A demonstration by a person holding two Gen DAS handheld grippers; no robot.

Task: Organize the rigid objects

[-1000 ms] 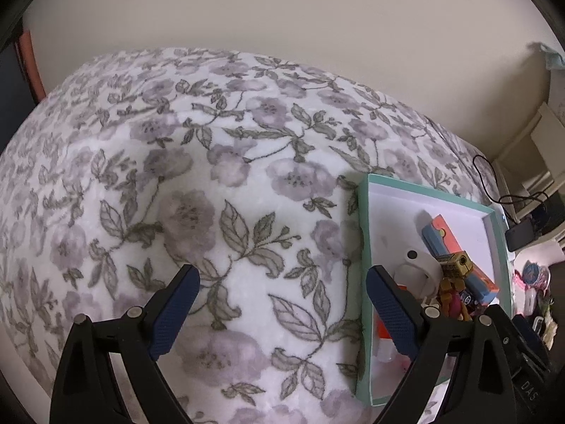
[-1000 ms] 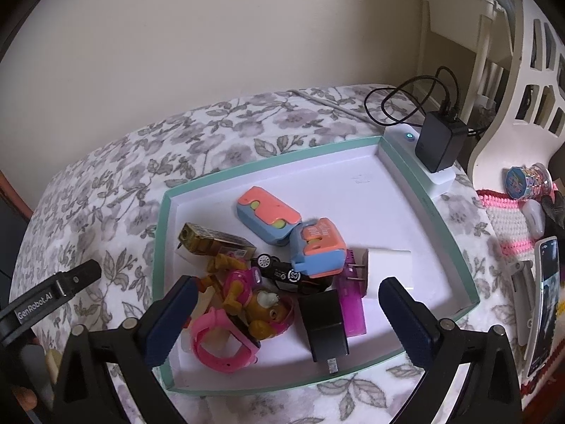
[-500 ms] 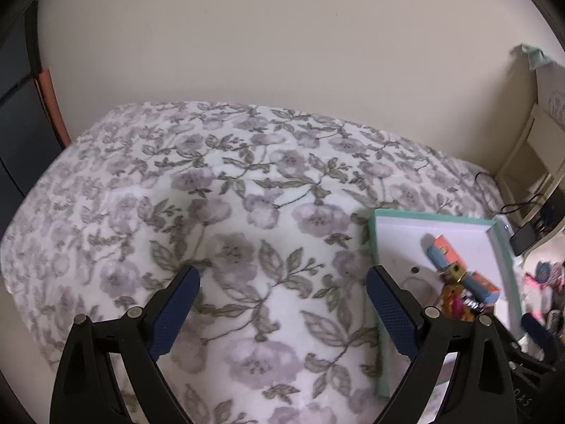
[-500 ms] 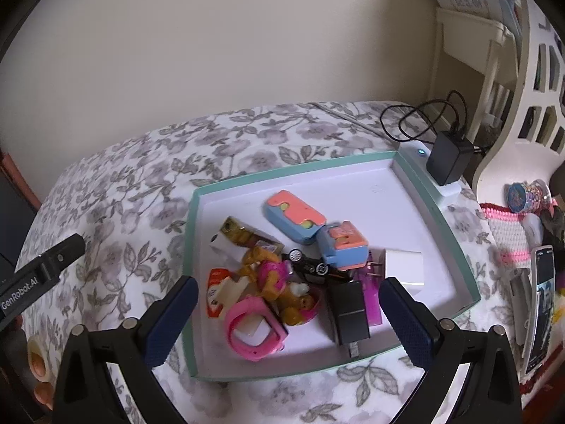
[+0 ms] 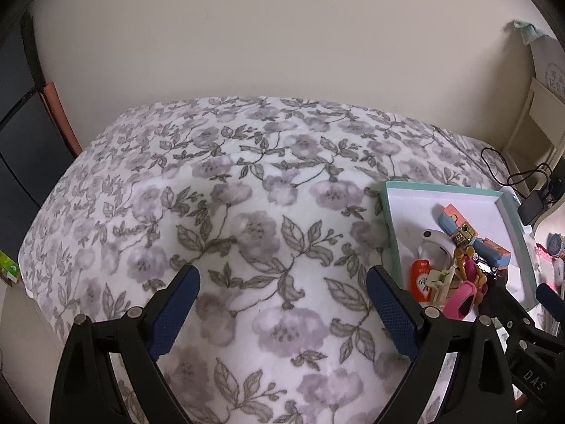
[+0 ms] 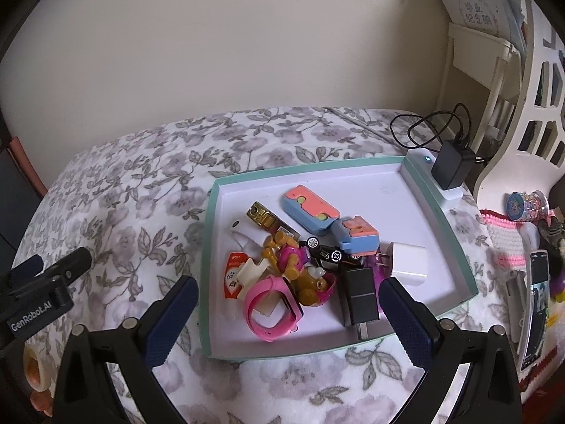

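Teal-rimmed tray [image 6: 206,247] on the floral bedspread [image 5: 247,212] holds the rigid objects in one heap toward its near-left corner: pink watch [image 6: 272,305], black charger [image 6: 358,295], white plug [image 6: 409,263], blue-and-coral case [image 6: 310,208]. Left gripper [image 5: 282,314] and right gripper [image 6: 287,316] both gape wide, empty, hovering. Fits gathering just finished or sorting-out about to start; can't settle which, so no next move to name.

White lettering "GenRobot.AI" runs along the black left tool [image 6: 42,282], at about eight o'clock in the right wrist view. In the left wrist view, "DAS" stands on the black body of the right tool [image 5: 533,374] at four o'clock. The print on the orange-and-white packet [image 6: 235,275] in the tray and the characters on the round sign [image 6: 478,9] at one o'clock are too small to read.
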